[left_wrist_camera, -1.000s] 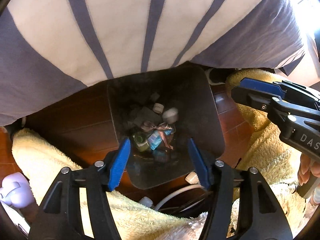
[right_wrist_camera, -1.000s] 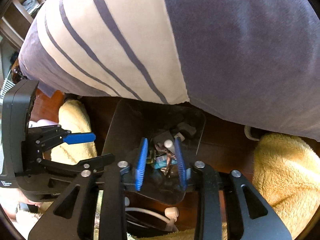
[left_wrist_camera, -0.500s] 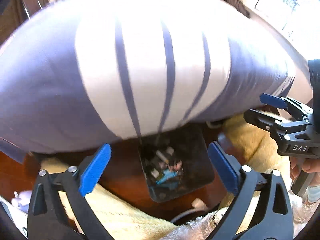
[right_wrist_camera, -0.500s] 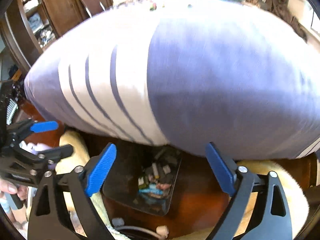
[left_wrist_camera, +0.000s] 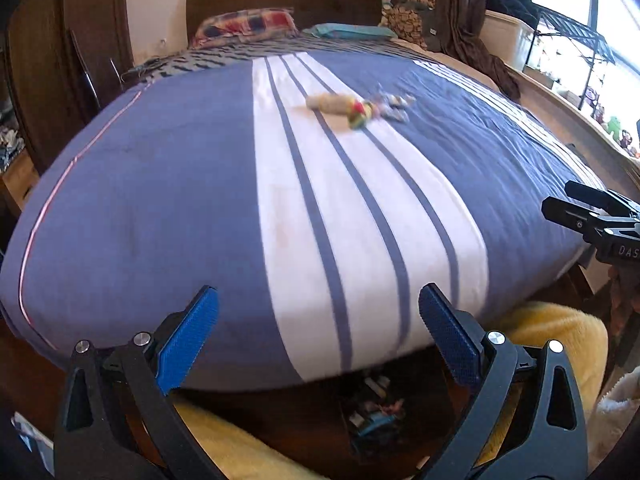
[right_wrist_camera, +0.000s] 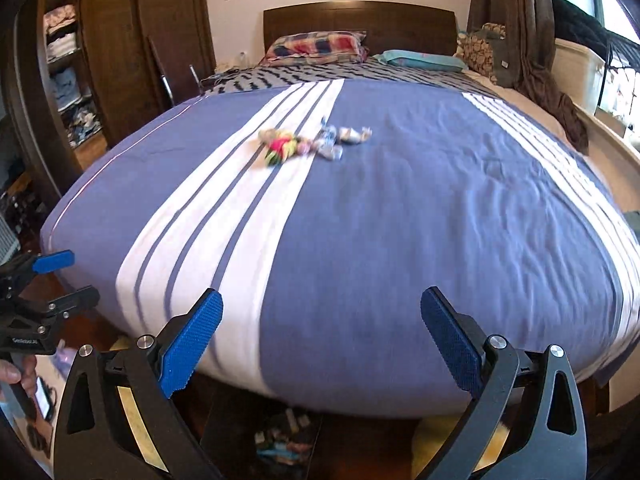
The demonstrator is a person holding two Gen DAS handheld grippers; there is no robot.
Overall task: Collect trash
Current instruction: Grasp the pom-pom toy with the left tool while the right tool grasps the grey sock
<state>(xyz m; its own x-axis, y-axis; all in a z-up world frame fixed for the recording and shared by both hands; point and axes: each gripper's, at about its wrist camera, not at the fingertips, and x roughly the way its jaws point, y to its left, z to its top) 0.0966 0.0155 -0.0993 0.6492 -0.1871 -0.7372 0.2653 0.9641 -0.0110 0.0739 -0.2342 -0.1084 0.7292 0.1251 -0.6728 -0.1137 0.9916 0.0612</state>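
Lying well ahead of both wide-open grippers, left and right: blurred trash pile mid-bedspread.

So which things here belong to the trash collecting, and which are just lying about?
Job:
- trash pile lying on the bedspread
- black bin on the floor, already holding trash
- left gripper, open
- right gripper, open

Lying about:
- plaid pillow
- teal pillow
- yellow rug
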